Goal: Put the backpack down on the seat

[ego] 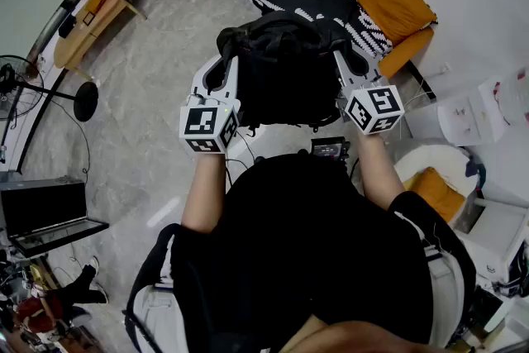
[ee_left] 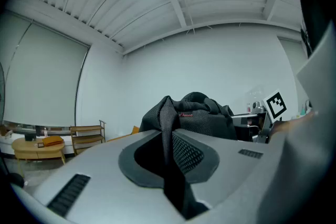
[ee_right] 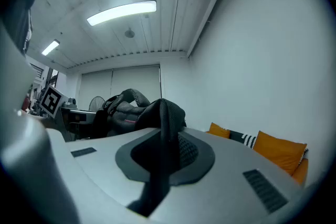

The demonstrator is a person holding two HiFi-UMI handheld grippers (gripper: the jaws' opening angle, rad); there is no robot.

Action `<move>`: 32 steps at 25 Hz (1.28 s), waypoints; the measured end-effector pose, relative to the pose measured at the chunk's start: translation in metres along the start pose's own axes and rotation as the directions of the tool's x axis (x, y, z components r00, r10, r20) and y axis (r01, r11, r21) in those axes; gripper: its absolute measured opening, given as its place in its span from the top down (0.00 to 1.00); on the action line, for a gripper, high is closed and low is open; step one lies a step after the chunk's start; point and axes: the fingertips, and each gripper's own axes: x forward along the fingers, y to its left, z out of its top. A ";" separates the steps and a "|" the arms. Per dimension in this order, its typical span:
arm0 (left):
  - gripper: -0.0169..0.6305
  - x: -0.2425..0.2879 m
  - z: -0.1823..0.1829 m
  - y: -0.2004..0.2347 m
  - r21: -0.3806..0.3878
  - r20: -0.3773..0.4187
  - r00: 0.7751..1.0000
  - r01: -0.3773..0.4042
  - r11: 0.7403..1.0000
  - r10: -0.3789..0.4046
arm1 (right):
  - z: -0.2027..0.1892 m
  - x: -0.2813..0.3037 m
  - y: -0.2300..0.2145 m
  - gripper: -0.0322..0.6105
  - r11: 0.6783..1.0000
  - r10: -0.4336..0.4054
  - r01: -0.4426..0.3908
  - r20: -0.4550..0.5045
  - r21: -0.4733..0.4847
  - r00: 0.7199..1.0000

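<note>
The black mesh-fabric backpack (ego: pixel 281 74) hung in the air between the two grippers, short of the orange-cushioned sofa (ego: pixel 388 0) with its striped throw. The left gripper (ego: pixel 225 66) was clamped on one black webbing strap (ee_left: pixel 168 128), the right gripper (ego: pixel 340 60) on a second strap (ee_right: pixel 163 134) — both level. Done well, by my judgement: carry it forward evenly, pinches firm, and lower until the seat bears the weight — only then let go.

Your head camera looks steeply down over your arms onto the backpack (ego: pixel 281 70) and sofa (ego: pixel 388 4). Each gripper camera sits just behind its own fingers (ee_left: pixel 236 176), facing level; all three views share the backpack, closest in the gripper views.
</note>
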 end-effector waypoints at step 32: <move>0.91 0.035 -0.006 -0.014 -0.074 -0.043 0.998 -0.051 0.996 0.048 | -0.004 0.025 -0.046 0.88 0.986 0.161 -0.160 -0.013 0.053 0.987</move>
